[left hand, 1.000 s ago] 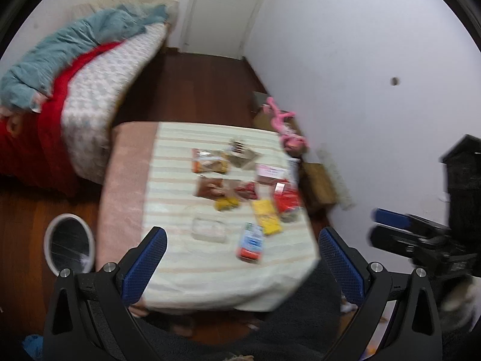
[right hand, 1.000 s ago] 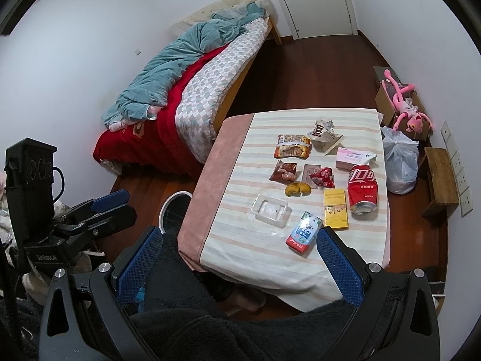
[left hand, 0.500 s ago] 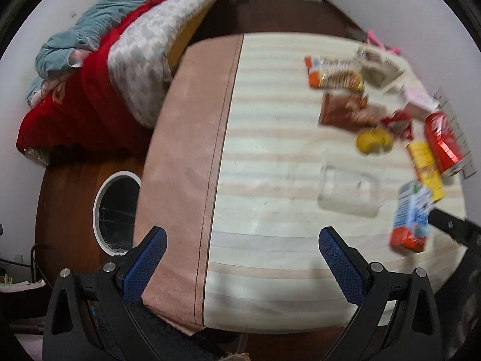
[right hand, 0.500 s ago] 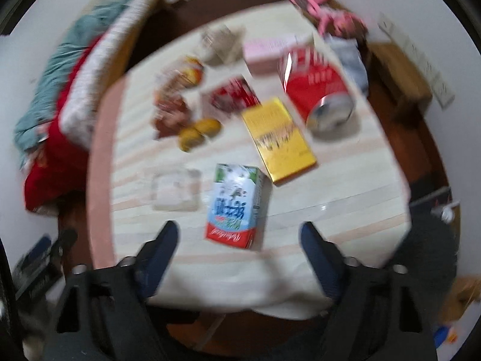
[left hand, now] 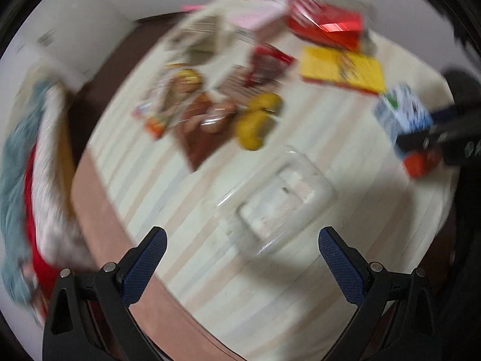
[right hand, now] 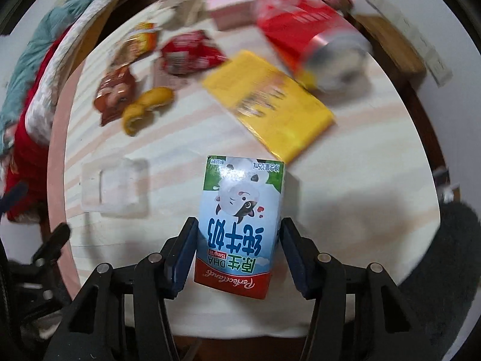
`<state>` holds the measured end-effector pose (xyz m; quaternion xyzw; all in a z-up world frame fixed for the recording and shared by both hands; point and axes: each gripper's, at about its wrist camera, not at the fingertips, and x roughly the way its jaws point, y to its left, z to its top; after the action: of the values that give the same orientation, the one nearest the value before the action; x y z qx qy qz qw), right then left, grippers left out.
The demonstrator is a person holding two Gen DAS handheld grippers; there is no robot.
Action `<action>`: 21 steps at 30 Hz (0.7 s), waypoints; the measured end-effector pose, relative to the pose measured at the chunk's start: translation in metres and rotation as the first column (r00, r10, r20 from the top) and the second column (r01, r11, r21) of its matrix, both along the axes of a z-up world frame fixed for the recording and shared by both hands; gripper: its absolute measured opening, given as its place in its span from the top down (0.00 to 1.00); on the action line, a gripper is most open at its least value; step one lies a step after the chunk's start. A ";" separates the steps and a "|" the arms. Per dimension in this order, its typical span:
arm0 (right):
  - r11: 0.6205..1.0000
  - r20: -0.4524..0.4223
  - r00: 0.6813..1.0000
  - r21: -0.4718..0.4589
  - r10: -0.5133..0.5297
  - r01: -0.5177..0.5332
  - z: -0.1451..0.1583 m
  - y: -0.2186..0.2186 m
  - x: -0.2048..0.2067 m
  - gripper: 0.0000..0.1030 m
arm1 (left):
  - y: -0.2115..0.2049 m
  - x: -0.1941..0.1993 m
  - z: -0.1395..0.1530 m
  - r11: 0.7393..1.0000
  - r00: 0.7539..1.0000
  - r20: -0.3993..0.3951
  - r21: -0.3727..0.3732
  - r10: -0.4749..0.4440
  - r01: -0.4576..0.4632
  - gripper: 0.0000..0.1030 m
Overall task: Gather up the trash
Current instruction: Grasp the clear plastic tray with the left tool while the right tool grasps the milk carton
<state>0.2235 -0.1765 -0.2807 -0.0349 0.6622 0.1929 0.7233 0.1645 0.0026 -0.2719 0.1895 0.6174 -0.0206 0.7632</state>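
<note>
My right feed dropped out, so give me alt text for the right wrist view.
The right gripper has closed around a small blue-and-white milk carton lying on the striped tablecloth. Beyond it lie a flat yellow box, a red drink can and a clear plastic tray.

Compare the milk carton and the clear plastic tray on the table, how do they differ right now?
The milk carton is opaque and printed with a cartoon cow; the clear plastic tray is see-through and unprinted. The carton sits between the right tool's fingers; the tray lies free, ahead of the open left tool. Both rest on the striped tablecloth.
</note>
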 end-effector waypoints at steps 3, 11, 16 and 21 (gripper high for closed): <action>0.999 -0.031 0.998 0.012 -0.050 0.050 -0.002 -0.017 0.006 0.44 | -0.007 0.016 -0.014 0.996 0.993 -0.079 -0.020 -0.089 0.088 0.00; 0.997 -0.074 0.995 0.033 -0.067 0.070 -0.007 -0.020 0.009 0.41 | -0.021 0.039 -0.031 0.991 0.985 -0.121 -0.074 -0.119 0.111 0.32; 0.998 -0.071 0.996 0.021 -0.059 0.061 -0.005 -0.019 0.013 0.40 | -0.007 0.037 -0.028 0.991 0.989 -0.124 -0.104 0.075 -0.088 0.46; 1.000 -0.029 1.000 -0.031 0.006 -0.007 -0.004 -0.005 0.013 0.40 | 0.017 0.026 -0.030 0.911 0.952 -0.155 -0.286 0.262 -0.297 0.45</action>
<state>0.2366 -0.1817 -0.2851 -0.0454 0.6753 0.1857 0.7124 0.1908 0.0194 -0.3021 -0.0229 0.6699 -0.0169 0.7419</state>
